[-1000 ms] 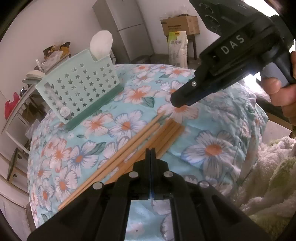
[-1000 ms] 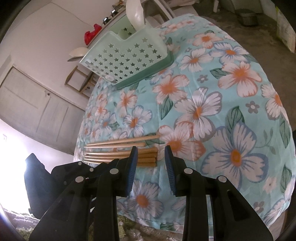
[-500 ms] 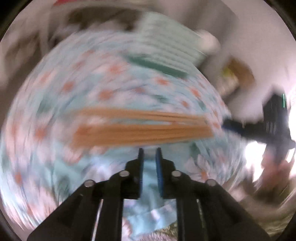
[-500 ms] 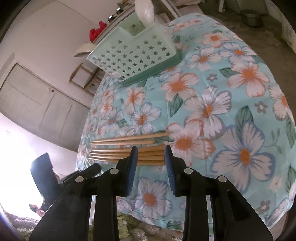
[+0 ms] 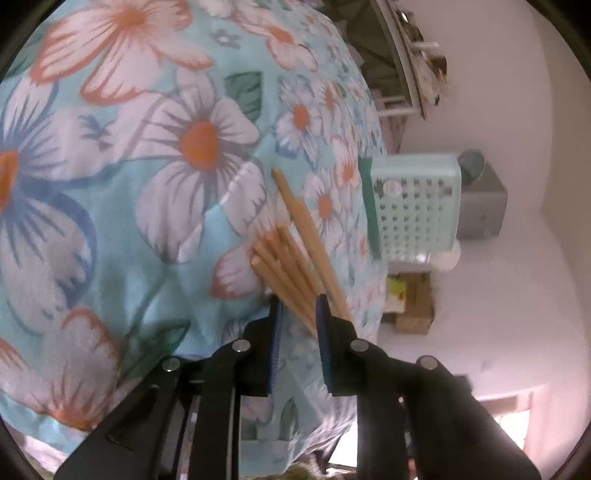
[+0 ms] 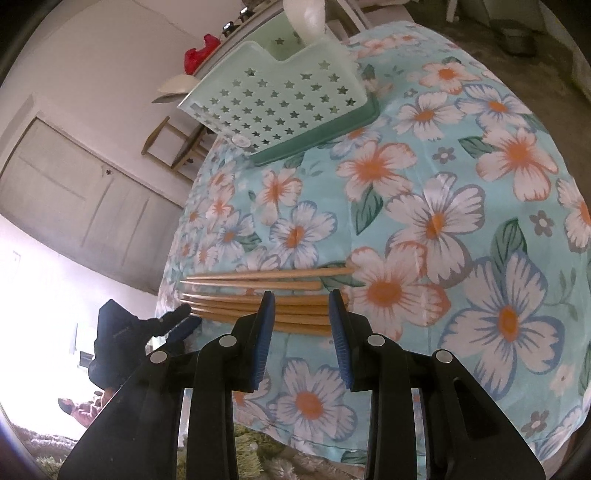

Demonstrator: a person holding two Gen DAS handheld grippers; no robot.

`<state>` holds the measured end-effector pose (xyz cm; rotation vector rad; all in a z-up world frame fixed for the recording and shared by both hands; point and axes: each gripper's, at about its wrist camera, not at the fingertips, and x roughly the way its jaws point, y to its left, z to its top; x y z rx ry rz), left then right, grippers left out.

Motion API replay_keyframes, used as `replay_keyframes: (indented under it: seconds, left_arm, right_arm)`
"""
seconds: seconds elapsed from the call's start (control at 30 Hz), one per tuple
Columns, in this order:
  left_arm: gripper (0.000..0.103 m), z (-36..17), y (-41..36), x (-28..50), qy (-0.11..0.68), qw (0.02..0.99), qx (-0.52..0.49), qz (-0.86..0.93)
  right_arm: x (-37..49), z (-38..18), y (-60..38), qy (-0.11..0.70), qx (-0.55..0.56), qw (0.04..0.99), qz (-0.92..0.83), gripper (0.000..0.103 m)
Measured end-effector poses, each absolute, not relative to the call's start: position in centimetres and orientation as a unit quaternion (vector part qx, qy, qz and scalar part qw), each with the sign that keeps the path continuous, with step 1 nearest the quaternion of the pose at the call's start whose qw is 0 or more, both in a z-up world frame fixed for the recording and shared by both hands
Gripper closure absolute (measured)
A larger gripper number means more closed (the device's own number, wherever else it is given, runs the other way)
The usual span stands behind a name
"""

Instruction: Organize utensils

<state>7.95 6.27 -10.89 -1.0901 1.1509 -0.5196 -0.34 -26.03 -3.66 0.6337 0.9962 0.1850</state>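
Several wooden chopsticks (image 6: 266,295) lie side by side on the floral tablecloth (image 6: 424,229), near its front edge. My right gripper (image 6: 301,295) is open, its tips just above the bundle's middle. My left gripper (image 5: 298,301) is open around the bundle's end, with chopsticks (image 5: 295,254) between its blue pads, and it also shows in the right wrist view (image 6: 177,319) at the bundle's left end. A mint star-holed utensil basket (image 6: 280,99) stands at the far side with a white spoon (image 6: 306,14) in it, and shows in the left wrist view (image 5: 415,206).
The tablecloth (image 5: 110,184) drapes over the table's edges. A fluffy rug (image 6: 258,446) lies below the front edge. A shelf with a red item (image 6: 197,55) and a wooden chair (image 6: 173,147) stand behind the basket. A cardboard box (image 5: 413,306) sits on the floor.
My left gripper has swung round to the end of the chopstick bundle and opened from shut. My right gripper has moved slightly closer over the bundle, still open.
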Motion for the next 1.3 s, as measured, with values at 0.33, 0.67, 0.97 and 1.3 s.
replay_keyframes:
  seconds: [0.33, 0.67, 0.97, 1.3]
  left_arm:
    - [0.092, -10.7, 6.2, 8.3, 0.503, 0.679, -0.488, -0.22]
    - [0.092, -9.8, 11.4, 8.4, 0.482, 0.701, -0.501, -0.155]
    - [0.089, -10.5, 12.6, 8.3, 0.496, 0.665, -0.539, -0.144]
    - [0.089, -11.0, 12.6, 8.5, 0.495, 0.651, -0.563, -0.122]
  right_arm:
    - [-0.4, -3.6, -26.0, 0.47, 0.295, 0.827, 0.089, 0.072]
    - [-0.3, -3.5, -25.9, 0.47, 0.293, 0.828, 0.088, 0.072]
    - [0.0, -3.5, -25.7, 0.471, 0.291, 0.828, 0.094, 0.072]
    - [0.3, -3.4, -25.4, 0.471, 0.285, 0.829, 0.097, 0.072]
